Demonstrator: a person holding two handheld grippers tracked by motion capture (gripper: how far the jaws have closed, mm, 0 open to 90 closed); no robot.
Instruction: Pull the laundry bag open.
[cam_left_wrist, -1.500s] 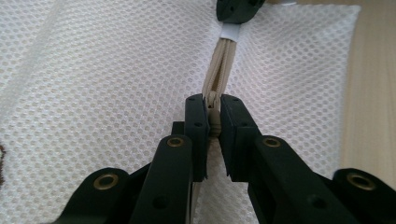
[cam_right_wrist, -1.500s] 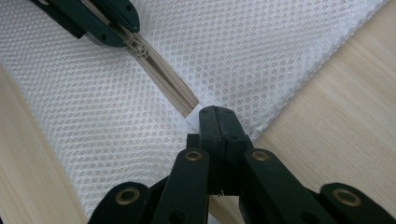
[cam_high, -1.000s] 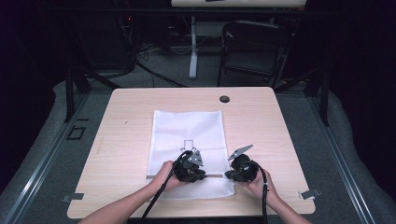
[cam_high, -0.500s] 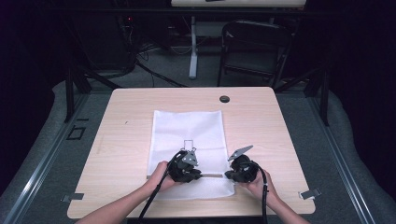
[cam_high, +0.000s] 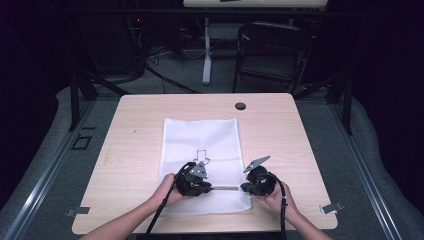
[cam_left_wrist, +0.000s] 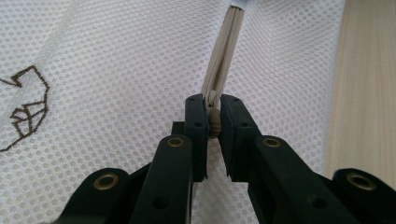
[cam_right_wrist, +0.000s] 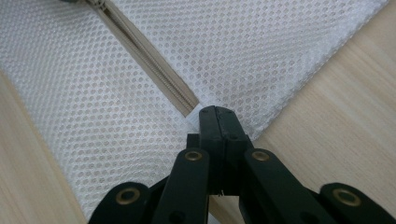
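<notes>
Tabletop (cam_high: 135, 150): pale wood. White mesh bag (cam_high: 200, 140) flat at its middle, near edge toward person. Likely light, limp, bunches easily; needs anchoring. Zipper (cam_left_wrist: 224, 60) along bag's near edge. Right gripper (cam_right_wrist: 217, 119) jaws together, clamped on bag's corner at zipper end. Left gripper (cam_left_wrist: 214, 119) jaws pinching zipper slider (cam_left_wrist: 214, 125): best hold, small, may slip.

Place: we see a lab or studio.
Signs: light wooden counter (cam_high: 140, 125), black folding chair (cam_high: 272, 50), floor cables (cam_high: 165, 75), dark surroundings.
</notes>
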